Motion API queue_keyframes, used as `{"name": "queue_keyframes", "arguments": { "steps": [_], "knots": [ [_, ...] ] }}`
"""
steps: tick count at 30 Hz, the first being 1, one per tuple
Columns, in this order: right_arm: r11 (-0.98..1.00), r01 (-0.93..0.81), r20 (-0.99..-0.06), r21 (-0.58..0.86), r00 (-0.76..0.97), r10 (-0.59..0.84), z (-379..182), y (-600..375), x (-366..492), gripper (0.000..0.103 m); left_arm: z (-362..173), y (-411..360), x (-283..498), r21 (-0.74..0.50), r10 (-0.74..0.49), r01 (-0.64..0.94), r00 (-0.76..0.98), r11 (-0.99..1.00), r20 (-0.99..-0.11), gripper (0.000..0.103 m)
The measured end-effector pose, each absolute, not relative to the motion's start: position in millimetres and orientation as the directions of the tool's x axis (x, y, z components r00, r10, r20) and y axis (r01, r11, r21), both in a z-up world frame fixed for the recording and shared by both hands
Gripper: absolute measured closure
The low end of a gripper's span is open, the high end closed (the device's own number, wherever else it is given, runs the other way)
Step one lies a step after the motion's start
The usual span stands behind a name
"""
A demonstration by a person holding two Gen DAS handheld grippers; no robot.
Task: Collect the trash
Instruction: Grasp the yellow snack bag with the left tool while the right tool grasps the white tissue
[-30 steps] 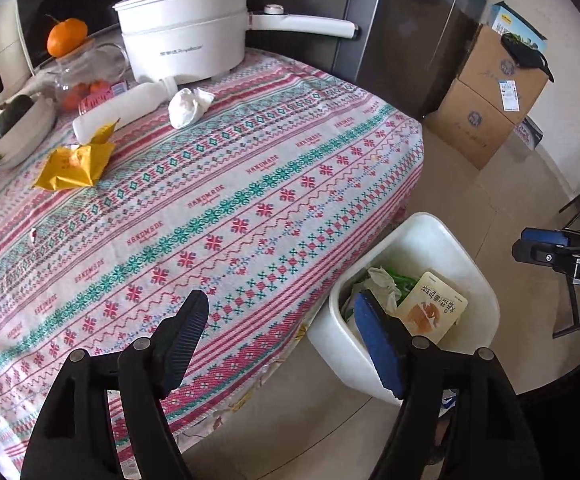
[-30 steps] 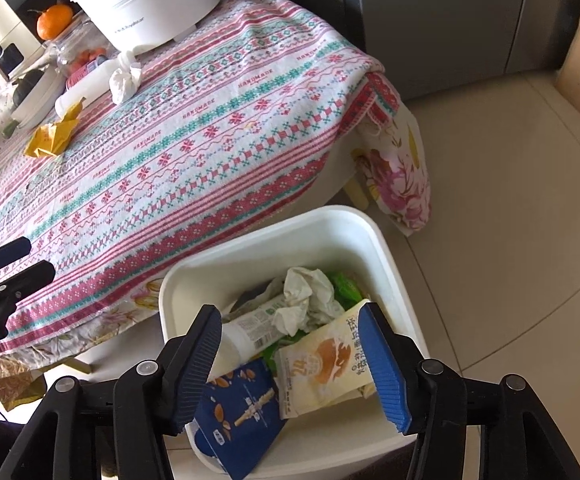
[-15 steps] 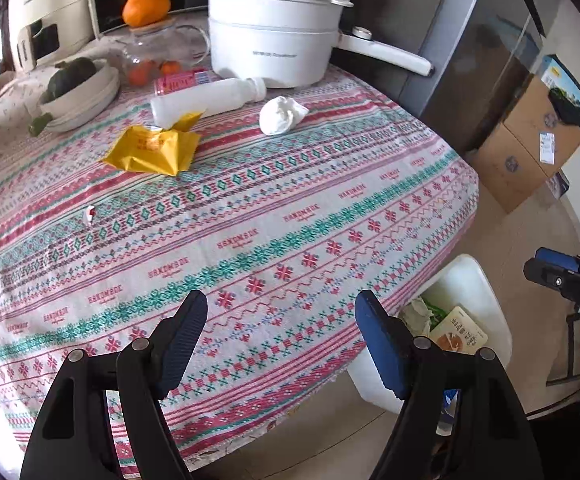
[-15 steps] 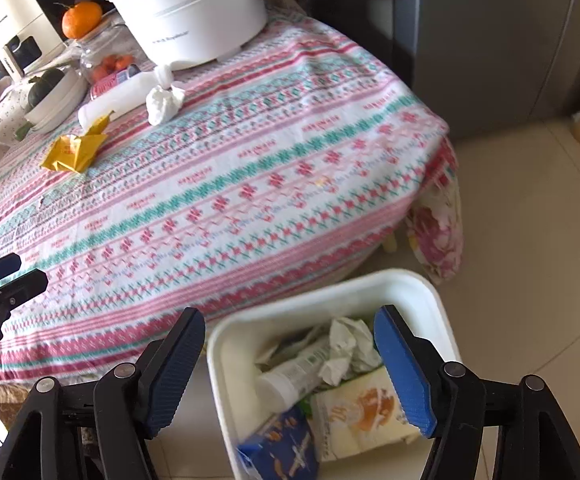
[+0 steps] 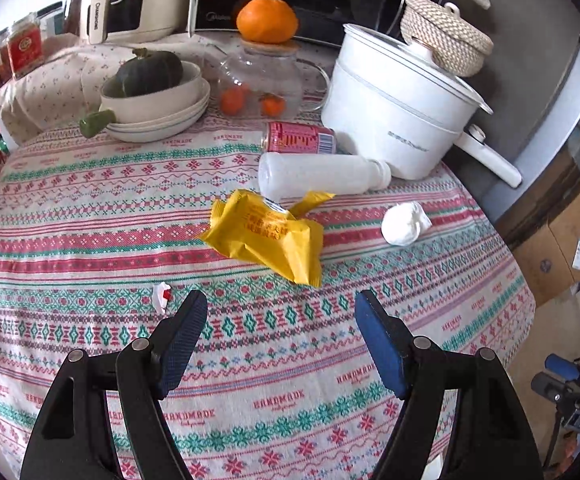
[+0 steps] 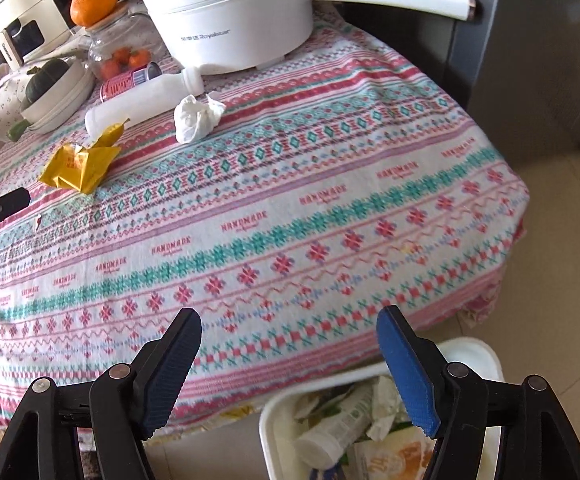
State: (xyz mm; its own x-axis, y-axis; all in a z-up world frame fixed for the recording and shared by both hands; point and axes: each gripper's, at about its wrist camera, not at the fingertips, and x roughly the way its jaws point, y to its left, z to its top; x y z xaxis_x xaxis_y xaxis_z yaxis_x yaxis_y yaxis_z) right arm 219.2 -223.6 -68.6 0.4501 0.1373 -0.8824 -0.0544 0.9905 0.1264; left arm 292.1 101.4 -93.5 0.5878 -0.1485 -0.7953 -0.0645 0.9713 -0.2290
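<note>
On the patterned tablecloth [image 5: 90, 240] lie a yellow wrapper [image 5: 268, 236] [image 6: 78, 162], a white plastic bottle [image 5: 321, 176] [image 6: 138, 100], a crumpled white tissue [image 5: 405, 224] [image 6: 196, 118], a red can [image 5: 297, 138] [image 6: 126, 82] and a small white-red scrap [image 5: 161, 295]. My left gripper [image 5: 282, 312] is open and empty, just short of the yellow wrapper. My right gripper [image 6: 290, 332] is open and empty over the table's near edge, above the white trash bin [image 6: 473, 354] holding several discarded items.
A white electric pot [image 5: 397, 108] with a long handle, a glass jar [image 5: 262, 80] topped by an orange, and bowls with a green squash [image 5: 154, 92] stand at the back. Cardboard boxes [image 5: 561, 240] sit on the floor at right.
Both grippers have risen and swung from the bin toward the table. The left now faces the yellow wrapper closely; the bin has slid to the bottom of the right view.
</note>
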Motion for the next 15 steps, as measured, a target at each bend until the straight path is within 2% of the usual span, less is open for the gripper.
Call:
{"name": "queue_keyframes", "arguments": {
  "steps": [5, 11, 14, 15],
  "knots": [
    [0.99, -0.061, -0.881, 0.126, 0.452, 0.14, -77.2, -210.7, 243.4, 0.026, -118.2, 122.1, 327.1, -0.277, -0.16, -0.119, 0.577, 0.954, -0.801, 0.025],
    [0.981, -0.081, -0.878, 0.176, 0.438, 0.193, -87.3, -198.5, 292.2, 0.026, -140.1, 137.6, 361.1, -0.32, -0.233, -0.061, 0.559, 0.945, -0.796, 0.025],
    [0.975, -0.103, -0.866, 0.196, 0.448, 0.222, -92.7, -185.5, 317.4, 0.026, -146.8, 140.6, 367.3, -0.364, -0.288, -0.03, 0.552, 0.931, -0.783, 0.036],
    [0.974, -0.11, -0.863, 0.198, 0.451, 0.226, -95.5, -180.2, 327.0, 0.026, -148.8, 141.7, 368.5, -0.38, -0.304, -0.027, 0.548, 0.925, -0.779, 0.045]
  ]
}}
